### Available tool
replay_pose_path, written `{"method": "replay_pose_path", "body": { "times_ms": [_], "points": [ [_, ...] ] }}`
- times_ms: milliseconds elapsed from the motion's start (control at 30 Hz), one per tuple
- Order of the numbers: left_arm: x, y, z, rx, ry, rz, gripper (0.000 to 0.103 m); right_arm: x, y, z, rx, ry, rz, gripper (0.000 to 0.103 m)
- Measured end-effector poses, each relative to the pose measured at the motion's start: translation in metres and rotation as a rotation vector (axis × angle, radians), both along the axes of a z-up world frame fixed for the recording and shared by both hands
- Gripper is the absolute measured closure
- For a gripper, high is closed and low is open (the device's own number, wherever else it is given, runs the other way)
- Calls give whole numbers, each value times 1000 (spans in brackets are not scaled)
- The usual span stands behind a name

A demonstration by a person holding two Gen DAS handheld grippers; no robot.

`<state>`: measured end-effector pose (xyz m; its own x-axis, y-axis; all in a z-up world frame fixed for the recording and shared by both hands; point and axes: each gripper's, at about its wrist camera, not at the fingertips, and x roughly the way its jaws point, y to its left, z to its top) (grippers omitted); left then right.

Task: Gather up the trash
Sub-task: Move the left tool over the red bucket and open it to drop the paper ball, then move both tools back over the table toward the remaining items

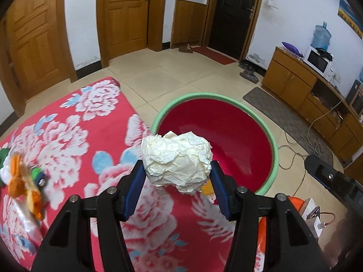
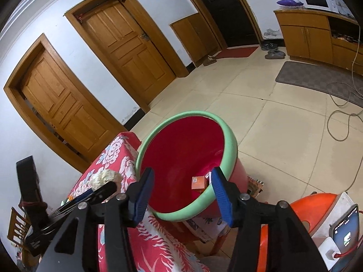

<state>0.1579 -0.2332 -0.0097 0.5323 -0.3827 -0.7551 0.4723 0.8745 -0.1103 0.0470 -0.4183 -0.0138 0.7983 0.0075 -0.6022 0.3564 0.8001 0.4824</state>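
Paper wad [image 1: 177,158] pinched in left gripper [image 1: 178,176] near frame centre, short of bucket [image 1: 272,145] rim; could drop outside.

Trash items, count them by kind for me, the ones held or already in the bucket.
Crumpled paper ball: 1, held in the left hand-held gripper near the red bucket.
Small orange box: 1, lying inside the bucket, below the empty right hand-held gripper.
Total: 2
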Motion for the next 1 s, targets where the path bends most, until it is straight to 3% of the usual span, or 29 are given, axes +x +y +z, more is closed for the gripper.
{"method": "replay_pose_path", "body": {
  "times_ms": [233,600,1000],
  "points": [
    [2,-14,3,12,-39,-7,29,-3,-5,-5,9,12,-19,46],
    [-8,9,12,2,-36,37,29,-9,-1,0,4,2,-11,40],
    [-34,80,19,12,-56,182,29,-17,28,20,-14,-24,61,30]
  ]
}}
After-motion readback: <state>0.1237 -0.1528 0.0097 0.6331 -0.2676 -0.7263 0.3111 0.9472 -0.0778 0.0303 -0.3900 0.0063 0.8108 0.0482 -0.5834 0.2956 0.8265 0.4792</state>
